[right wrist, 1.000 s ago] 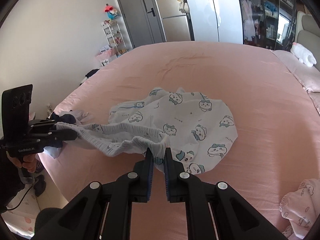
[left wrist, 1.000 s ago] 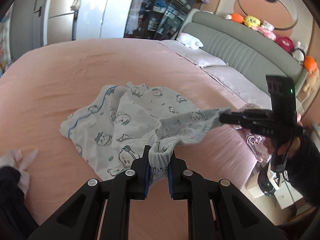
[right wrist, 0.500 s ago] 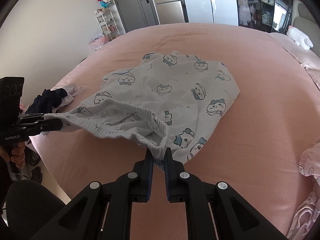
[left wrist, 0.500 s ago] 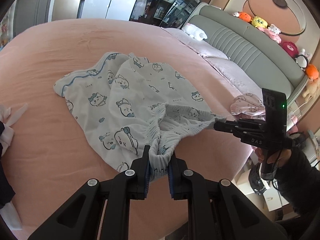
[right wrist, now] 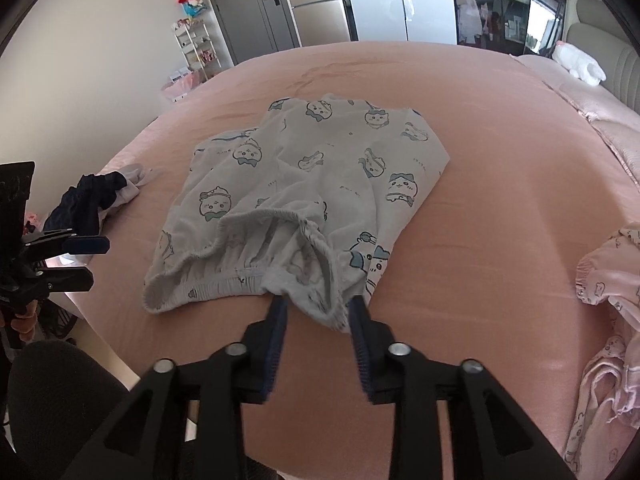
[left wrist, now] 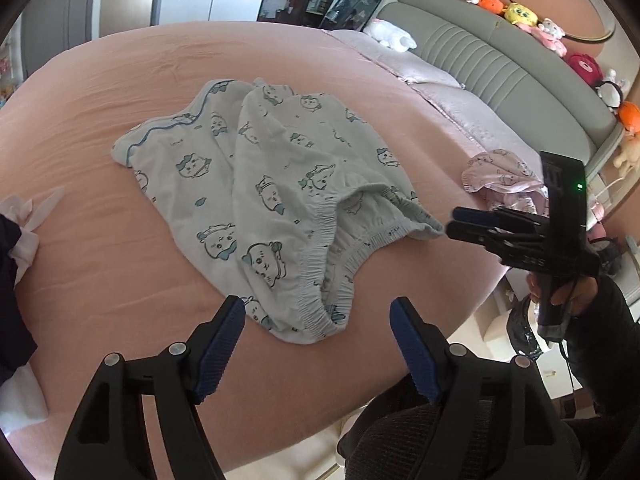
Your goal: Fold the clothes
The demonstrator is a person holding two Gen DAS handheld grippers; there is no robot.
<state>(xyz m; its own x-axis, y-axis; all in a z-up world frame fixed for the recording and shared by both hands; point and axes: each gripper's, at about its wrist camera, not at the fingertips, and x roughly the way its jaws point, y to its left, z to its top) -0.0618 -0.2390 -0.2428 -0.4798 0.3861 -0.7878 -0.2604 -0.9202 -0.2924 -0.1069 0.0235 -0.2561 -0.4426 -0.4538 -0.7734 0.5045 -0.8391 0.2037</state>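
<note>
Left wrist view: left gripper spreading, jaws opening, pads clear of cloth; waistband corner lying just ahead of the gap.
Right wrist view: right gripper jaws opening; waistband end sitting between the pads, no longer pinched.
Shorts: white with blue cartoon print, lying flat on the bed, legs pointing toward the far side, elastic waistband gaping open at the near edge.
Containers: none seen holding anything.
Pink clothes: heaped at the bed's right side, well apart from the shorts.
Dark clothes: bunched at the bed's left edge.
</note>
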